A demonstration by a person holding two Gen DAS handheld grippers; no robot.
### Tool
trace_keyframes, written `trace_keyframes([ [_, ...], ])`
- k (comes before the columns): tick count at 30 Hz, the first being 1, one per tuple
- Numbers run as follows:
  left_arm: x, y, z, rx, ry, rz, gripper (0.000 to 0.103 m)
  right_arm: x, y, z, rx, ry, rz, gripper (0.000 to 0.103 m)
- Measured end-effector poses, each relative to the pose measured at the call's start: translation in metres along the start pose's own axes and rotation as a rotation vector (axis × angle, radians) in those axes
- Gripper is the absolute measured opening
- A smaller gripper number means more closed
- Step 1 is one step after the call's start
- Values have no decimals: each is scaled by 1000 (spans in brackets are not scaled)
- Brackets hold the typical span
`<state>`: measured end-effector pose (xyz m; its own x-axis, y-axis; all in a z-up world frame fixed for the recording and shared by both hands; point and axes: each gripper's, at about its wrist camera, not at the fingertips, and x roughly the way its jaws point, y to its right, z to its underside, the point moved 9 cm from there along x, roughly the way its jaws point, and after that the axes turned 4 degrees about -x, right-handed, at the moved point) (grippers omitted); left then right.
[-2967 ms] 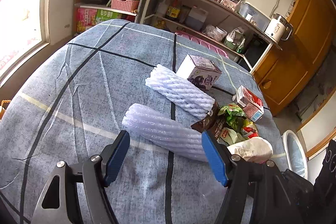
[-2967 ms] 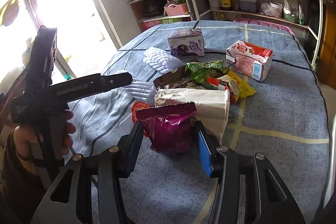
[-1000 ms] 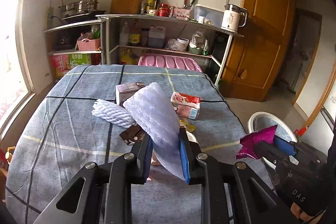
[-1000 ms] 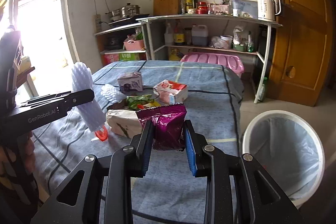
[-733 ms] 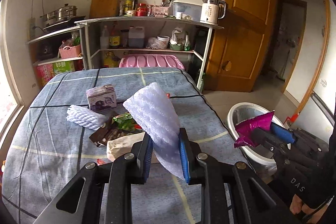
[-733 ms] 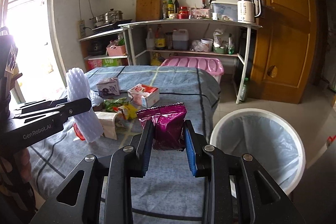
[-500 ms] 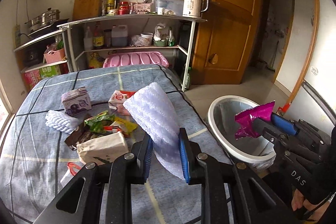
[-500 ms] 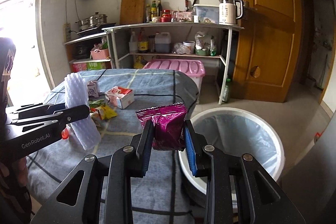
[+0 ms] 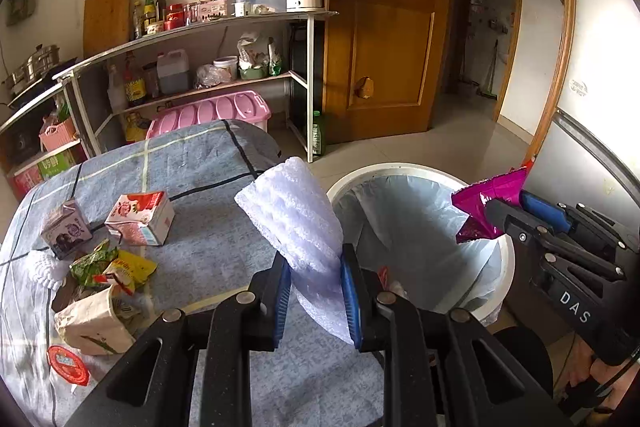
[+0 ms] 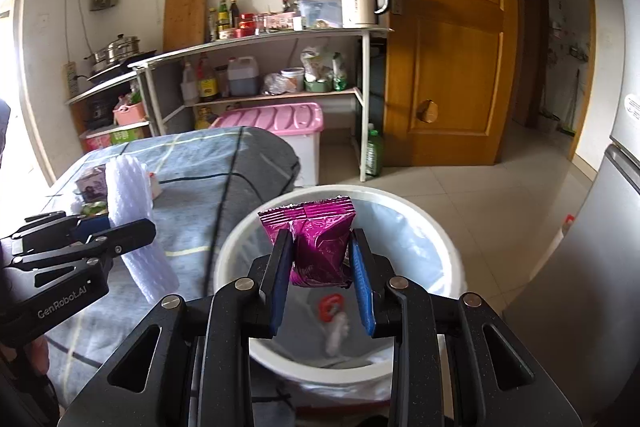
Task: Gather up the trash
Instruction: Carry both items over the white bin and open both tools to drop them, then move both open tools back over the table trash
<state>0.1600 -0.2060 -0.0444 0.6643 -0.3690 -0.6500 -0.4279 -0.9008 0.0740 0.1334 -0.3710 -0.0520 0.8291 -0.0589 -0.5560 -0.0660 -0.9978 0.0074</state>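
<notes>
The right gripper (image 10: 322,269) is holding a magenta snack bag (image 10: 318,241) between its jaws, which are nearly closed and pressing on the bag's sides. It is hanging over the open white bin (image 10: 244,231), so this hand is ready to drop. To do it well, the jaws should open only while the bag is above the middle of the liner, not above the rim.

The left gripper (image 9: 314,285) is squeezing a white foam net (image 9: 298,223) in narrow jaws. The net is beside the bin, over the edge of the desk (image 9: 208,167), so it seems to need more travel toward the bin first.

The left view is showing the remaining trash on the desk: two small cartons (image 9: 140,217), wrappers (image 9: 110,265) and a paper bag (image 9: 94,319). The right view is showing the trash lying at the bottom of the bin.
</notes>
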Motion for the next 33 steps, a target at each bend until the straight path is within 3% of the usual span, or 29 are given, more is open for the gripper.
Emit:
trace_keyframes([
  [13,52,45,6,30,-85,44,26,38,49,20,35,-110,35,32],
  [16,56,47,7,39,-86,41,28,46,53,25,33,-136,30,38],
  [18,59,46,8,32,-98,43,31,49,55,29,33,-146,35,55],
  [20,60,44,8,28,-97,33,39,51,55,31,40,-146,21,60],
  [22,59,41,9,16,-97,33,46,51,54,32,45,-144,17,61],
  [33,34,19,7,-26,-64,21,48,38,40,26,50,-122,4,61],
])
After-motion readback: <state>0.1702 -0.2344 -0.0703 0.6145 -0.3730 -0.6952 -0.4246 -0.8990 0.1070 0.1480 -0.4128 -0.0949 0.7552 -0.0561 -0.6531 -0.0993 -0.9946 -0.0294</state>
